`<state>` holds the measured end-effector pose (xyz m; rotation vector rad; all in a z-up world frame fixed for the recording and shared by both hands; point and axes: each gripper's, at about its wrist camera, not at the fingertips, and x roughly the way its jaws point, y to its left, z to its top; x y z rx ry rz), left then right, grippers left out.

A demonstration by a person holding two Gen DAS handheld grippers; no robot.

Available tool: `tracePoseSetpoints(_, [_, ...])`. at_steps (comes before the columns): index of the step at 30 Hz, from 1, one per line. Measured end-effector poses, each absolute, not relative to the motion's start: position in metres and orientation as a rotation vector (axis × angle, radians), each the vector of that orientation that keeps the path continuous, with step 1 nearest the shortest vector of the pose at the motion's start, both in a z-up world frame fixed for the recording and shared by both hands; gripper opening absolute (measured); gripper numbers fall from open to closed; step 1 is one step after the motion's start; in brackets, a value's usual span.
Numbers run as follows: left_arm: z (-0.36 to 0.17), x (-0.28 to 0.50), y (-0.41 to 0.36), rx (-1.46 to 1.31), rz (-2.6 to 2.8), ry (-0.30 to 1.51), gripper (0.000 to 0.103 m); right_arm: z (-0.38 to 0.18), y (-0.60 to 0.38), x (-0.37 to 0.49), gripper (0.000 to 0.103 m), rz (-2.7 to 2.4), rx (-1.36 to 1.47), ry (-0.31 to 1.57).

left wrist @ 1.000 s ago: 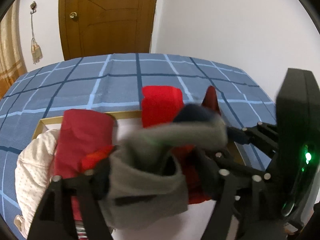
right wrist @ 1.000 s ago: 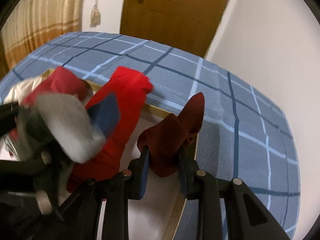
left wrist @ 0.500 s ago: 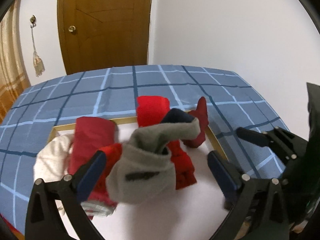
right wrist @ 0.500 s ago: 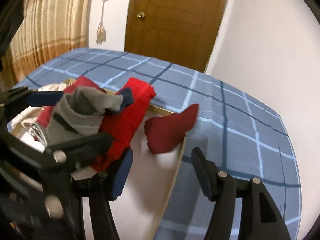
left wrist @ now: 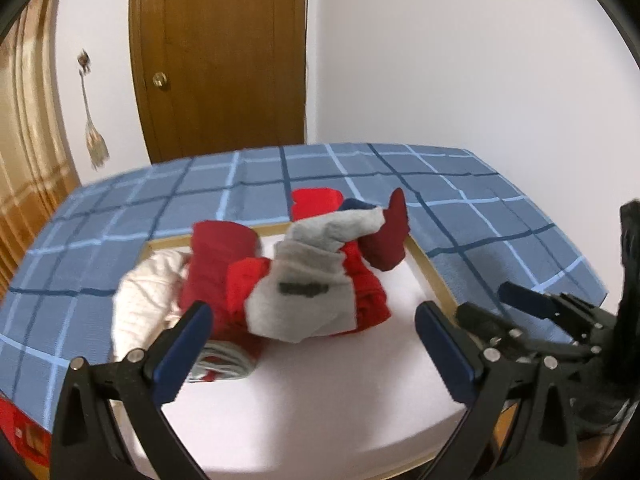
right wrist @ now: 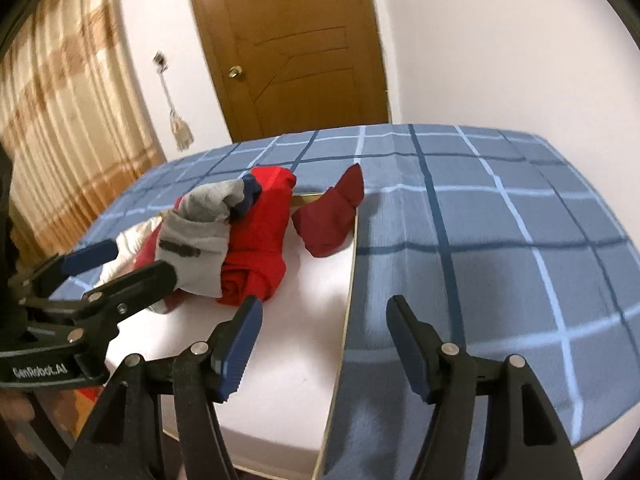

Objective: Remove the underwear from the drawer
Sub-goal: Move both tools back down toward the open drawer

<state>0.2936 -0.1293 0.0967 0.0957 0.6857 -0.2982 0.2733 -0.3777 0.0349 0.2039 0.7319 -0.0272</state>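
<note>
A white-lined drawer with a wooden rim lies on a blue plaid bedspread. In it lies a pile of underwear: a grey piece on top of bright red pieces, a dark red piece by the right rim, a white dotted piece at the left. My left gripper is open and empty, just short of the pile. My right gripper is open and empty over the drawer's right rim. The grey piece and dark red piece lie beyond it.
The blue plaid bedspread surrounds the drawer. A brown wooden door and white wall stand behind it. A striped curtain hangs at the left. My left gripper's fingers cross the right wrist view at the left.
Both grippers opened and drew back. The left one let go of the grey piece and the right one let go of the dark red piece; both now lie in the drawer.
</note>
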Motion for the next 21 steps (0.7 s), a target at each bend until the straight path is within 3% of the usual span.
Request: tracePoseSetpoints(21, [0.07,0.226,-0.099,0.148,-0.31,0.688,0.102,0.039,-0.335,0.191,0.067,0.009,0.331,0.621])
